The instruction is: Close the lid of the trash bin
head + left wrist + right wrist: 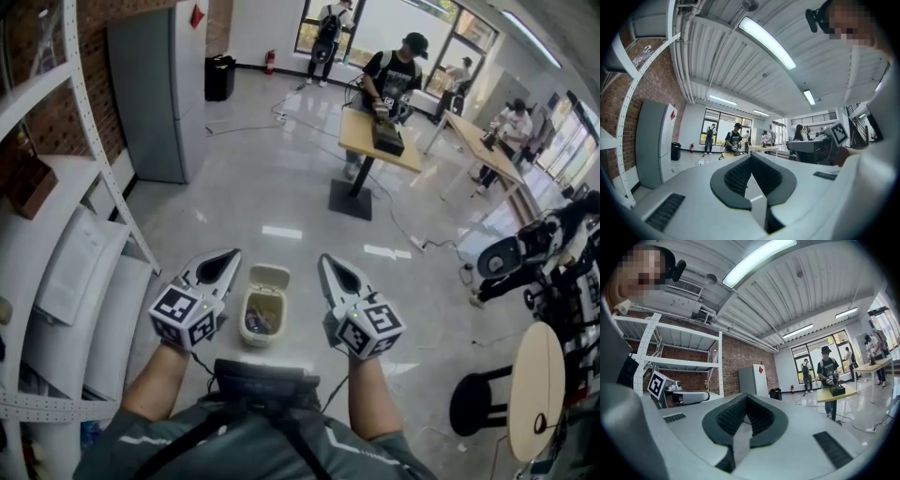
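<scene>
A small cream trash bin (262, 319) stands on the floor just ahead of me, between my two grippers. Its lid (269, 277) is tipped up and back at the far side, and some rubbish shows inside. My left gripper (228, 256) hovers to the left of the bin and my right gripper (328, 261) to its right, both above it and touching nothing. Each has its jaws together with nothing held. The left gripper view (751, 156) and the right gripper view (746, 396) look out across the room, so the bin is hidden in both.
White metal shelving (66, 281) stands close on my left, with a grey cabinet (159, 84) behind it. A person works at a yellow table (380, 141) ahead. A black stool (483, 403), a round table (539, 389) and a robot (525, 253) are on the right.
</scene>
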